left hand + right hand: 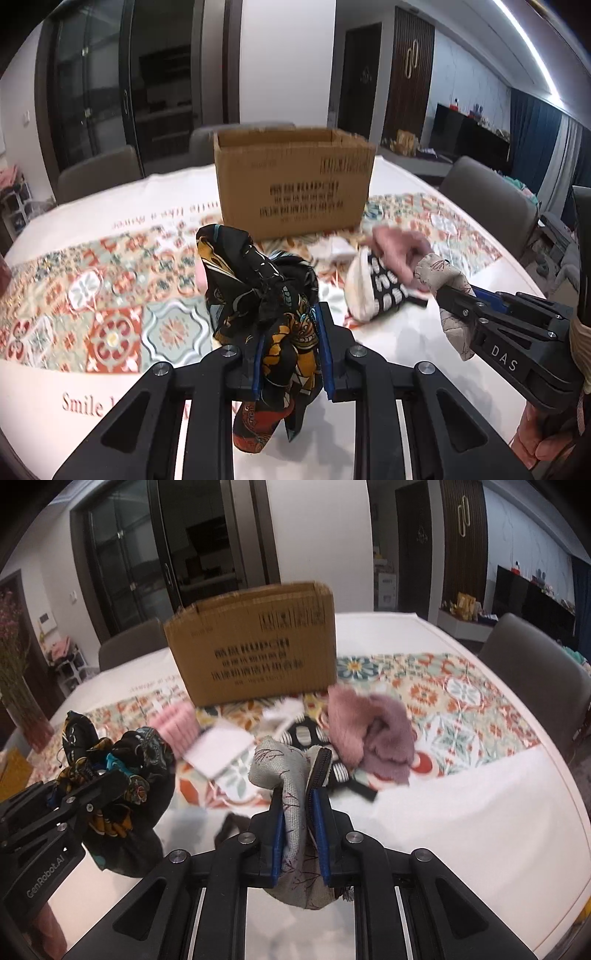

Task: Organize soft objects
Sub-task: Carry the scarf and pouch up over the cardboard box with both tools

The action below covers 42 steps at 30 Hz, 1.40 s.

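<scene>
Black-and-orange patterned scarf (pixel 284 332) is pinched by the left tongs (pixel 291 354); grey embroidered cloth (pixel 295 805) is pinched by the right tongs (pixel 299 834), brown cardboard box (pixel 255 646) beyond.

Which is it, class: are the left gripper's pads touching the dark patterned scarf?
Touching. In the left wrist view the left gripper has both blue pads pressed against the dark patterned scarf, which bunches between them.
</scene>
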Motion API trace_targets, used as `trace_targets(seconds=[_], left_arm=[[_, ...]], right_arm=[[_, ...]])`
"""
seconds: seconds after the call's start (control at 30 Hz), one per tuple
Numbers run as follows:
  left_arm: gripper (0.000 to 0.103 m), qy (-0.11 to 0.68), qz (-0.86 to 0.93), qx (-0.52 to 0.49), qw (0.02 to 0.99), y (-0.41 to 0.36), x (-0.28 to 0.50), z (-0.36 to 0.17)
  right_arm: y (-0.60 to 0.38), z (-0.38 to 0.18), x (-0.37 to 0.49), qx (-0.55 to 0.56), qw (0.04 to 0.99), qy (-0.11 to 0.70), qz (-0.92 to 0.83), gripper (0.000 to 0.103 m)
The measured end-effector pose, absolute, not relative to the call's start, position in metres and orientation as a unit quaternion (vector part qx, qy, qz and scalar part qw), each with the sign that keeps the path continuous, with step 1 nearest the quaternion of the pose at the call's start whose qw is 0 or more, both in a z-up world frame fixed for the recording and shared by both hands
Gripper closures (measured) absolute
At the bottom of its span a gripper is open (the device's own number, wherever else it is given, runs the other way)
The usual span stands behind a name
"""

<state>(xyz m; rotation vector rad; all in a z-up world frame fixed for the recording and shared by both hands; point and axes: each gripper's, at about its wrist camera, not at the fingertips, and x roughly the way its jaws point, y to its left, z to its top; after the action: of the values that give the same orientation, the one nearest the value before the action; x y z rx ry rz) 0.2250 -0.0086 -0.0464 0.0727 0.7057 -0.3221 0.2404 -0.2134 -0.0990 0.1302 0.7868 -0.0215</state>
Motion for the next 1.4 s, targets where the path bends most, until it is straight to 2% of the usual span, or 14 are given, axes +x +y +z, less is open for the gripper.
trace_targets(seconds=[0.87,1.4], left_arm=[[0.079,0.237,-0.165,0.024,0.957,-0.015,0.281,0.048],[0.079,0.236,-0.193,0.028,0.952,-0.035,0.365,0.094]], right_arm=[[-0.219,-0.015,0.292,0.112,0.953,0.279,0.04,0.087],[-0.237,0.035,0.374,0.121,0.958,0.247,0.078,0.087]])
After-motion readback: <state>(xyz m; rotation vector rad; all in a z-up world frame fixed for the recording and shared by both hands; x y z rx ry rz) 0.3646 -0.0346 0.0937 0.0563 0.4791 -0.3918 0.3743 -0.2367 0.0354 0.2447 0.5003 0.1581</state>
